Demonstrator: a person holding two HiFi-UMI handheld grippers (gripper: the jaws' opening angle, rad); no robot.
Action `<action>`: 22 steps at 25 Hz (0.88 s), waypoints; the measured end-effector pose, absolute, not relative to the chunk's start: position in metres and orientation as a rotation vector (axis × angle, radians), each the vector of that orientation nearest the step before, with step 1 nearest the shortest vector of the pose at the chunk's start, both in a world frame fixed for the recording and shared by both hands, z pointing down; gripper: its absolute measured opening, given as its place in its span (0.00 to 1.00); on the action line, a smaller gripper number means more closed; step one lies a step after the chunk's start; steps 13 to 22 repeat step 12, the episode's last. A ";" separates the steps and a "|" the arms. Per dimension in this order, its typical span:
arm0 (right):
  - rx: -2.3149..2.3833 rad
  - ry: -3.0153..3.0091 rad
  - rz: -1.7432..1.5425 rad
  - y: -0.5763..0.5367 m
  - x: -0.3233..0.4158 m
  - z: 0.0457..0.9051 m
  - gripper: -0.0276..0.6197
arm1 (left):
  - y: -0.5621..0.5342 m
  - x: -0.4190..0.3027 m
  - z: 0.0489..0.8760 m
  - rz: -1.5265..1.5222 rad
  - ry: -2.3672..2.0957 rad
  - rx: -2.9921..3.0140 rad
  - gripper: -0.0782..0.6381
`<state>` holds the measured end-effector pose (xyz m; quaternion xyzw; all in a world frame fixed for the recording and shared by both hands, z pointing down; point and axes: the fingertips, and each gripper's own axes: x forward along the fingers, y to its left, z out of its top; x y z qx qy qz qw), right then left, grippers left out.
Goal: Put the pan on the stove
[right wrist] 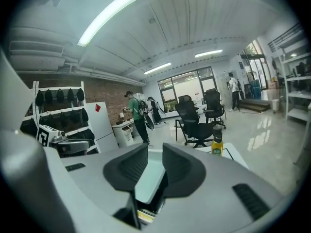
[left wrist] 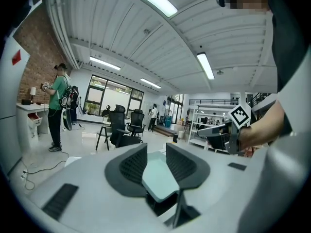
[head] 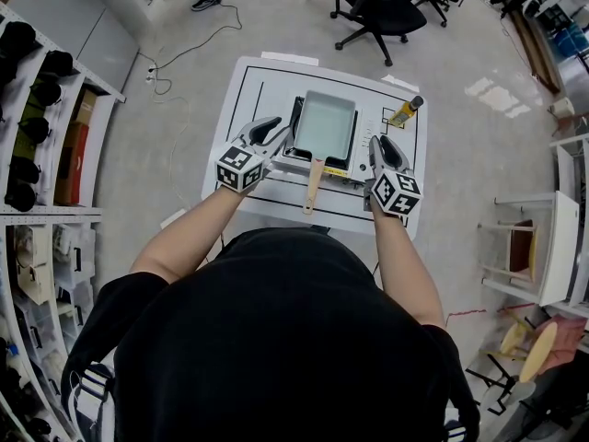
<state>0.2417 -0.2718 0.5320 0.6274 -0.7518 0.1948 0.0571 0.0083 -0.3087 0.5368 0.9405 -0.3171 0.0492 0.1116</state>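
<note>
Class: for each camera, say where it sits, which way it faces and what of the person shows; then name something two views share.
Head view: on the head, looking steeply down at table, stove and pan; shows forearms, left tongs, right tongs.
Left gripper view: on the left tongs, facing forward over the pan; shows its jaws, right tongs.
Right gripper view: on the right tongs, facing forward; shows its jaws, left tongs.
Shared: head and right gripper views show the bottle.
</note>
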 end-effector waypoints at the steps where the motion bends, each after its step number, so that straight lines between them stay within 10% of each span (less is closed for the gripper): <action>1: 1.905 -2.279 0.586 -0.272 0.241 0.531 0.19 | -0.309 0.008 0.535 0.137 -0.928 2.765 0.28; 22: 1.914 -2.279 0.572 -0.267 0.239 0.528 0.17 | -0.305 0.009 0.530 0.146 -0.942 2.782 0.25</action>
